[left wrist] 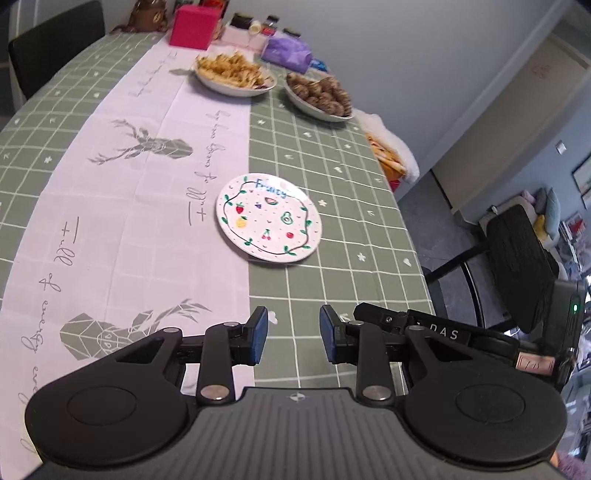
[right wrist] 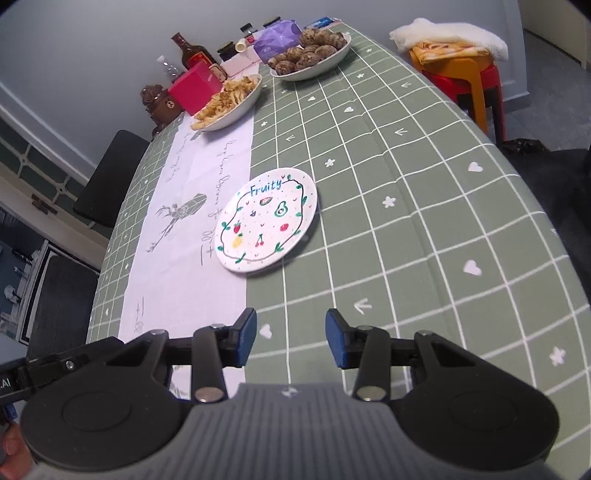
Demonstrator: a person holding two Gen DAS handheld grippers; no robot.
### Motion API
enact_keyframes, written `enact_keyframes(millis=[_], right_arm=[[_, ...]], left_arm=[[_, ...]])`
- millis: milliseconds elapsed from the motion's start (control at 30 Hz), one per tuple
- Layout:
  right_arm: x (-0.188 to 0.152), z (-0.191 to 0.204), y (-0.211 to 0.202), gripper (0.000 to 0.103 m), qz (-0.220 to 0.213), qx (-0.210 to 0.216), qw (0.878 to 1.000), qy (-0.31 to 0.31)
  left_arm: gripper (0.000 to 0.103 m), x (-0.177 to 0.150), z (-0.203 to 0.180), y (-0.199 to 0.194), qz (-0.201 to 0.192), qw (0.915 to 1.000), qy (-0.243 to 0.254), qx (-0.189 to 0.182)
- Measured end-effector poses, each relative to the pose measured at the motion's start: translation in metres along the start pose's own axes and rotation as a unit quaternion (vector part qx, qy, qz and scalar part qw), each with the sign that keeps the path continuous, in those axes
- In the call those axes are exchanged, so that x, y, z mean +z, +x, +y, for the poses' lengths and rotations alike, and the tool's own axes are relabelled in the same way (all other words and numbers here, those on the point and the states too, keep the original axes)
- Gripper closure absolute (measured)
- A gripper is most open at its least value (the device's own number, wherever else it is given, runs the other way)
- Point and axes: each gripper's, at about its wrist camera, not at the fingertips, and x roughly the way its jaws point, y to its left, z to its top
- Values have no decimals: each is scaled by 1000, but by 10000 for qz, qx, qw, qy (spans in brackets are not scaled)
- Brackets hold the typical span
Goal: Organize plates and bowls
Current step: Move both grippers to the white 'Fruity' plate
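Observation:
A white plate with painted fruit and the word "Fruity" [left wrist: 269, 218] [right wrist: 266, 220] lies flat where the white runner meets the green checked cloth. My left gripper [left wrist: 293, 334] hovers above the cloth short of the plate, its blue pads apart with nothing between them. My right gripper [right wrist: 291, 339] also stands open and empty, nearer the camera than the plate. Farther back stand two white bowls, one with fried strips [left wrist: 233, 74] [right wrist: 229, 103] and one with brown balls [left wrist: 318, 96] [right wrist: 312, 55].
A pink box [left wrist: 194, 26] [right wrist: 195, 90], a purple packet [left wrist: 286, 54] [right wrist: 277, 40], jars and a dark bottle [right wrist: 192, 51] crowd the far end of the table. Black chairs [left wrist: 55, 44] [right wrist: 110, 177] flank the table. Stacked stools under a white cloth [right wrist: 458, 62] stand by its right edge.

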Motion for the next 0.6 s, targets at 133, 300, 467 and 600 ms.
enact_keyframes(millis=[133,300,467,600], right_arm=[[18,-1,25,62,150,-207,9996,107],[38,-12,49,62,264,-215,9986,405],[53,-17,73,70,365,-113,9970,677],[62,-19,89,76,356,31,9950,931]], left_arm=[[63,27,13,28,426,9990,-72,84],[60,54,32,57,464,9983,-285,219],[60,73,51,82,397,9971,-637,147],[61,83,64,104,433,9952,-857,187]])
